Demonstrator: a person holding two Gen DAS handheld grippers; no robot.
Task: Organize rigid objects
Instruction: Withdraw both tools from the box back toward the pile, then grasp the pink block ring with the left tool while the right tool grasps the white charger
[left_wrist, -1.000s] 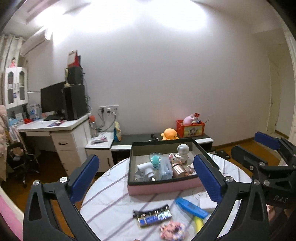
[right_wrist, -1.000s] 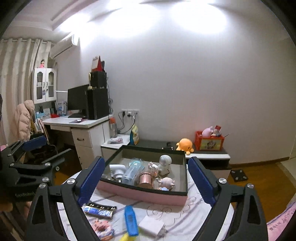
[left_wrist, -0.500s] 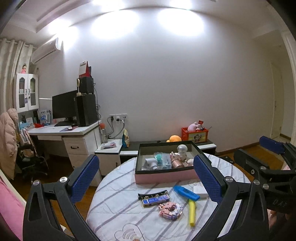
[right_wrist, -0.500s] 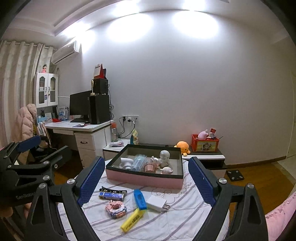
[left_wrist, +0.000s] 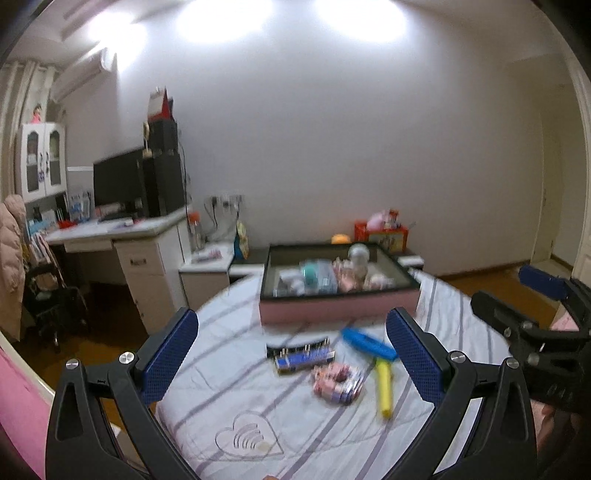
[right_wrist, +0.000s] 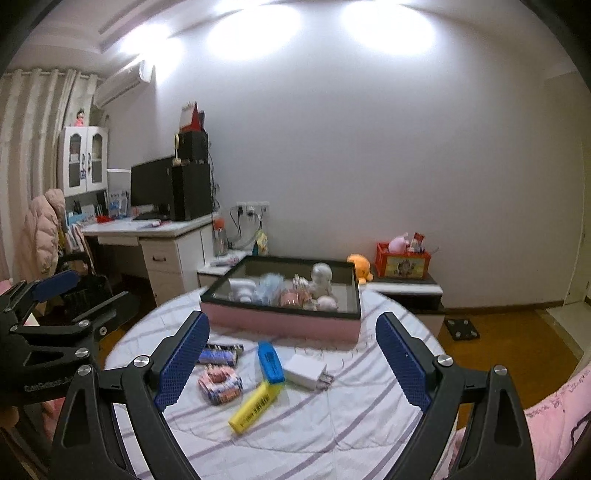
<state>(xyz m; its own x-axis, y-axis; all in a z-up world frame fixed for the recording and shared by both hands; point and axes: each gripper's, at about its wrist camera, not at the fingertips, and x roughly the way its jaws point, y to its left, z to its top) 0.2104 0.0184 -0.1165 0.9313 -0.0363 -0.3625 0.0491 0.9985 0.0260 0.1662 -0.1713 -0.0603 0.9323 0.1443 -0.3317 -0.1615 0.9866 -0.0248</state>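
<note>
Both hand-held tools hang above the near edge of the table, pointing slightly downward toward its middle. The left gripper (left_wrist: 291, 354) has its blue-padded jaws spread wide with nothing between them; the right gripper (right_wrist: 293, 360) is likewise spread and empty. Each shows at the side of the other's view.

Ahead of both lies a round table under a white cloth with purple stripes (right_wrist: 332, 424). Just beyond the fingertips are scattered a dark strip of small batteries (right_wrist: 218, 354), a pink ring-shaped block toy (right_wrist: 219, 384), a blue plastic clip-like bar (right_wrist: 270, 362), a yellow highlighter pen (right_wrist: 253, 408) and a white plug charger (right_wrist: 306, 371). Farther ahead, at the far edge, sits a pink-sided, black-rimmed shallow box (right_wrist: 280, 325) holding small figurines and bottles.

The near part of the cloth, in front of the loose items, is bare. Beyond the table stand a white desk with a black monitor (right_wrist: 151, 188) to the left and a low cabinet against the plain wall.
</note>
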